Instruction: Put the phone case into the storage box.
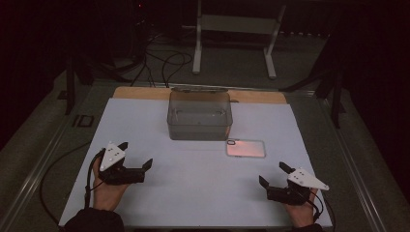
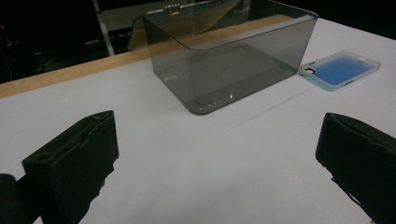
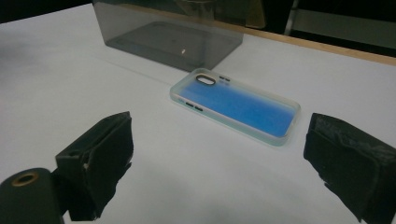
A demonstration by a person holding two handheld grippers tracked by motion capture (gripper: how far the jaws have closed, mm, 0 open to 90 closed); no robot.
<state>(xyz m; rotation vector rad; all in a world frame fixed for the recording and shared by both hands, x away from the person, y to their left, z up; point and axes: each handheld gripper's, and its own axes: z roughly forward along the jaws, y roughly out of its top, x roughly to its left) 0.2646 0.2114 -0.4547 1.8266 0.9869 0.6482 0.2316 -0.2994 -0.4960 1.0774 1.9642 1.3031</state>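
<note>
The left tool (image 1: 136, 154) sits low over the white surface (image 1: 193, 188) on the left side, its two black jaws spread wide with nothing between them. In the middle, near the far edge, stands a clear grey box (image 1: 199, 116). Just beside the box's right front corner lies a phone case (image 1: 245, 148), flat on the surface, blue inside. The right tool (image 1: 272, 175) waits near it, jaws wide apart too, holding nothing
</note>
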